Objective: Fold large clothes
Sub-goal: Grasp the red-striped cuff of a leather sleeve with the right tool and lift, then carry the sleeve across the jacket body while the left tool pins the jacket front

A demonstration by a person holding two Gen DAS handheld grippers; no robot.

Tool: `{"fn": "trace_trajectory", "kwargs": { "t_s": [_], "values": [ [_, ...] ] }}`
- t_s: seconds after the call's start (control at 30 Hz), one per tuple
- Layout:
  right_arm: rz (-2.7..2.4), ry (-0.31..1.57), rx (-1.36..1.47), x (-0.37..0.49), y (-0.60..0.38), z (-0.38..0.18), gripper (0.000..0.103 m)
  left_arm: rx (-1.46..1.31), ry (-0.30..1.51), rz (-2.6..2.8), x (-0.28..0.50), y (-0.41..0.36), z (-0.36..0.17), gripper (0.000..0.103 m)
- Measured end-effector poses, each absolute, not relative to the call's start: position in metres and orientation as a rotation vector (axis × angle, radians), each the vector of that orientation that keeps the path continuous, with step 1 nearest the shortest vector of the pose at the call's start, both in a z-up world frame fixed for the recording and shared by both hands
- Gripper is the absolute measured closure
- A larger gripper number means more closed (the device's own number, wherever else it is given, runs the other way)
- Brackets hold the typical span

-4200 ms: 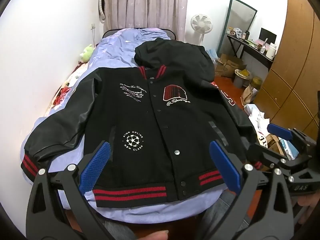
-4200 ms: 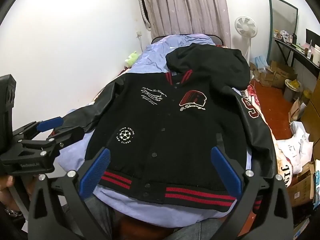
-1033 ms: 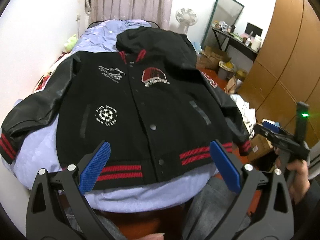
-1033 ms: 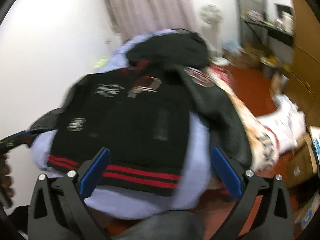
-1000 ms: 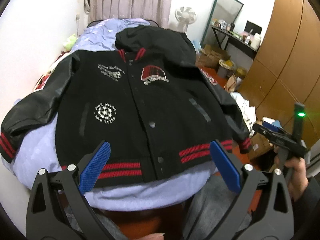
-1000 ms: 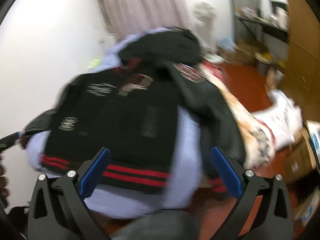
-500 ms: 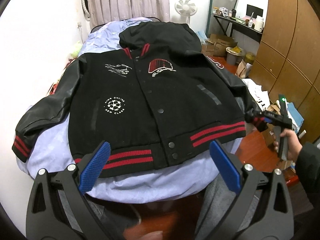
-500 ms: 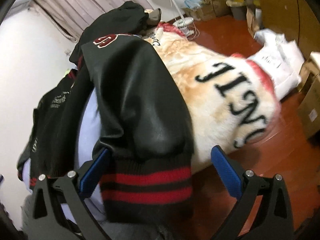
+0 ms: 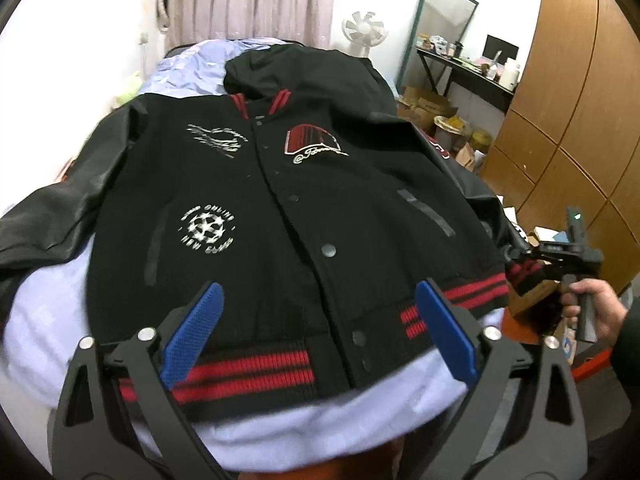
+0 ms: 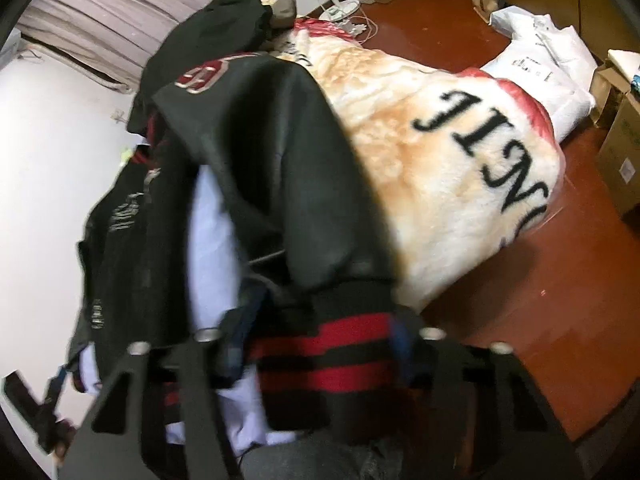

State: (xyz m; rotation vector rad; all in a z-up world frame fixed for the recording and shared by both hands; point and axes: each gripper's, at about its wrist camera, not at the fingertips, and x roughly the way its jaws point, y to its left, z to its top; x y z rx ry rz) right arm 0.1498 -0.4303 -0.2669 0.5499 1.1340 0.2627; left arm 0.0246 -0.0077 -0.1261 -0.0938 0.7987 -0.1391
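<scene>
A black varsity jacket (image 9: 280, 208) with red-striped hem, hood and leather sleeves lies face up on the bed. My left gripper (image 9: 316, 332) is open and empty, hovering above the jacket's hem. My right gripper (image 10: 320, 344) is shut on the red-striped cuff (image 10: 320, 344) of the jacket's right sleeve (image 10: 288, 160) at the bed's right side. It also shows in the left wrist view (image 9: 560, 256), held at that cuff (image 9: 528, 274). The jacket's left sleeve (image 9: 48, 216) lies spread out to the left.
A lilac sheet (image 9: 36, 320) covers the bed. A cream fleece blanket (image 10: 460, 168) with black letters hangs off the bed's right side. White bags (image 10: 548, 60) and cardboard boxes (image 10: 624, 160) lie on the red-brown floor. A wooden wardrobe (image 9: 568, 100), fan and desk stand at the right.
My right gripper has closed on the sleeve cuff that lay between its open fingers half a second ago. My left gripper has moved closer in over the hem.
</scene>
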Motion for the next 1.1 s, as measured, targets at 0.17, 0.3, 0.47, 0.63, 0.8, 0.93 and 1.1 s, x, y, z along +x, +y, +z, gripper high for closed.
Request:
{"fn": "trace_trajectory", "kwargs": {
  "t_s": [0.17, 0.3, 0.47, 0.63, 0.8, 0.93, 1.1],
  "values": [
    [0.324, 1.092, 0.501, 0.146, -0.413, -0.229, 0.084, -0.093, 0.831, -0.207, 0.075, 0.0, -0.147, 0.061],
    [0.334, 1.08, 0.435, 0.148, -0.397, -0.208, 0.085, -0.099, 0.82, -0.225, 0.106, 0.013, -0.157, 0.089],
    [0.272, 1.133, 0.372, 0.157, -0.38, -0.213, 0.086, -0.155, 0.815, -0.21, 0.119, 0.042, -0.171, 0.102],
    [0.082, 1.212, 0.28, 0.162, -0.371, -0.241, 0.077, -0.161, 0.809, -0.184, 0.11, 0.065, -0.184, 0.102],
    [0.038, 1.267, 0.441, 0.162, -0.384, -0.279, 0.077, -0.194, 0.822, -0.164, 0.108, 0.089, -0.195, 0.102],
    [0.1, 1.17, 0.635, 0.151, -0.398, -0.264, 0.084, -0.18, 0.84, -0.165, 0.106, 0.093, -0.205, 0.102],
    [0.218, 0.943, 0.63, 0.146, -0.389, -0.171, 0.088, -0.195, 0.86, -0.157, 0.108, 0.096, -0.212, 0.102]
  ]
}}
